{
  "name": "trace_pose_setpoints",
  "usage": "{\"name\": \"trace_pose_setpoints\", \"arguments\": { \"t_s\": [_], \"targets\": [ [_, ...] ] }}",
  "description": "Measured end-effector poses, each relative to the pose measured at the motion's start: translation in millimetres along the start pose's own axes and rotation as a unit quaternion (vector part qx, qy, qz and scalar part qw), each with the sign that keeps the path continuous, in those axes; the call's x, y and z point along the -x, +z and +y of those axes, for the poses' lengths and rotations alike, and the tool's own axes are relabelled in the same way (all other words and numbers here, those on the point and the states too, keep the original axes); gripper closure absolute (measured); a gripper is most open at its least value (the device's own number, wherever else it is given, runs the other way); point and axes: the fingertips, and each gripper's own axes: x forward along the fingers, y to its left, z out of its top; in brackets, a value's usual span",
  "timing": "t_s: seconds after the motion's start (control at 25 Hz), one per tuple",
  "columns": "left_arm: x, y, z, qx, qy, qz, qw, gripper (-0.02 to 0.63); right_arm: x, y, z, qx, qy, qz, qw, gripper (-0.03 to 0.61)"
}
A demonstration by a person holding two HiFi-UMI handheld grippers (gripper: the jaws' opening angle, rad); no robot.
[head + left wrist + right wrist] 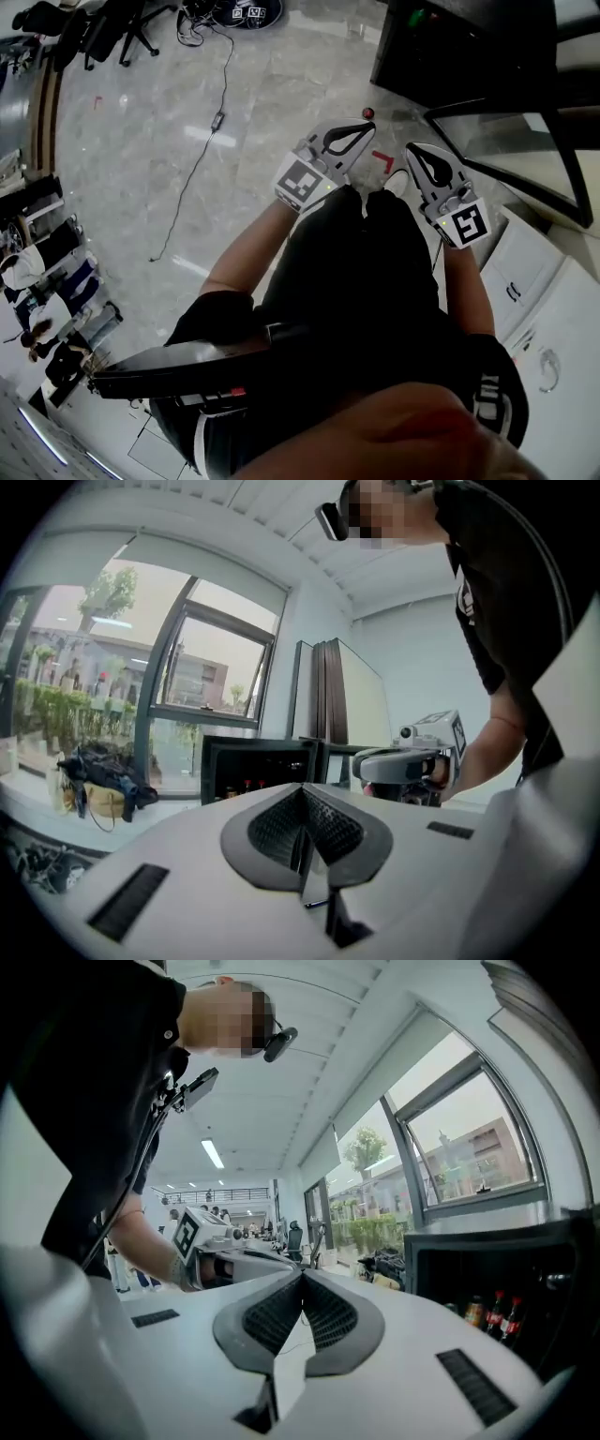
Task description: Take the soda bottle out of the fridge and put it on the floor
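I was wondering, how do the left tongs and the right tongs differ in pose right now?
In the head view the left tongs slant up and rightward, while the right tongs slant up and leftward, so their ends converge. The left tongs reach higher in that view than the right tongs. Both are shut with nothing between them, and both are white.

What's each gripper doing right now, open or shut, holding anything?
White two-jaw left gripper: closed, holding nothing.
White two-jaw right gripper: closed, holding nothing.
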Motion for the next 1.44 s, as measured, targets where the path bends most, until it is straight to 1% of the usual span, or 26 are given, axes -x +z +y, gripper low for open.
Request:
{"name": "trace_pose_setpoints", "arguments": {
  "t_s": [0.04,0.12,0.24,0.32,0.44,0.6,0.84,1.04,1.2,1.44],
  "targets": [
    [0,12,-3,-0.012,-0.003,-0.002,0.9999,0.615,4,14,2,0.003,-0.005,-0.005,1.000,0.568],
    [2,33,-11,-0.021,-0.010,-0.008,0.9997,0.615,13,39,6,0.005,-0.014,-0.010,1.000,0.568],
    [10,64,-28,-0.009,-0.019,-0.024,0.9995,0.615,25,73,10,0.015,-0.022,-0.017,0.999,0.566],
    [16,83,-42,0.002,-0.027,-0.037,0.9990,0.615,30,93,17,0.026,-0.020,-0.023,0.999,0.566],
    [21,101,-61,0.002,-0.034,-0.046,0.9983,0.615,33,110,27,0.037,-0.011,-0.031,0.999,0.566],
    [16,114,-75,-0.024,-0.033,-0.053,0.9978,0.615,36,118,30,0.039,-0.003,-0.042,0.998,0.566],
    [13,122,-79,-0.041,-0.039,-0.068,0.9961,0.615,31,126,31,0.052,0.005,-0.049,0.997,0.566],
    [12,125,-80,-0.042,-0.026,-0.076,0.9959,0.615,33,125,27,0.055,0.007,-0.045,0.997,0.567],
    [15,124,-80,-0.043,-0.031,-0.077,0.9956,0.615,32,124,29,0.056,0.010,-0.039,0.998,0.567],
    [9,128,-81,-0.046,-0.028,-0.079,0.9954,0.615,32,131,26,0.057,0.021,-0.055,0.997,0.566]
  ]
}}
